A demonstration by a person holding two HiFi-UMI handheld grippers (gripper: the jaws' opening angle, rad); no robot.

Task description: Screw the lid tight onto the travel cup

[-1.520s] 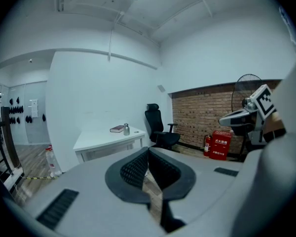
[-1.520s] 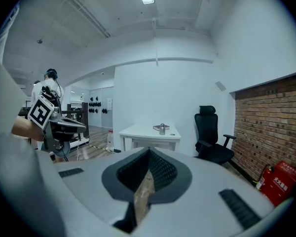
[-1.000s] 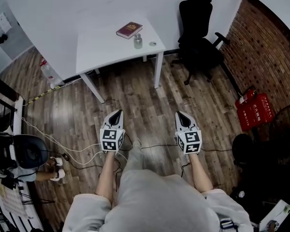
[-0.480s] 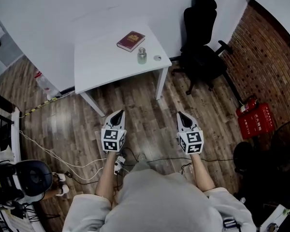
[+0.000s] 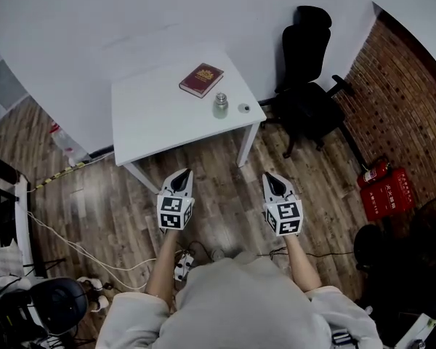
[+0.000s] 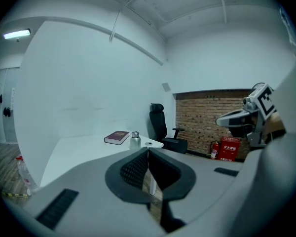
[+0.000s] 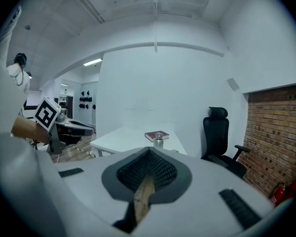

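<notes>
Right, the left tool point(image 5: 180, 174) and the right tool point(image 5: 271, 177) are both pressed together with nothing pinched. They are held side by side over the wooden floor point(image 5: 218, 155), short of the desk point(image 5: 160, 122). Out near the desk's right-hand edge the travel cup point(image 5: 220, 105) stands upright. The lid point(image 5: 244, 108) lies just beside it, apart from it, toward the corner, and a dark red book point(image 5: 202, 79) sits behind the cup. The cup looks like bare metal: stiff, probably light, with a smooth wall that could slip, so one tool would do well to clamp its body. The lid is small and flat; a hold across its rim seems soundest for twisting.
</notes>
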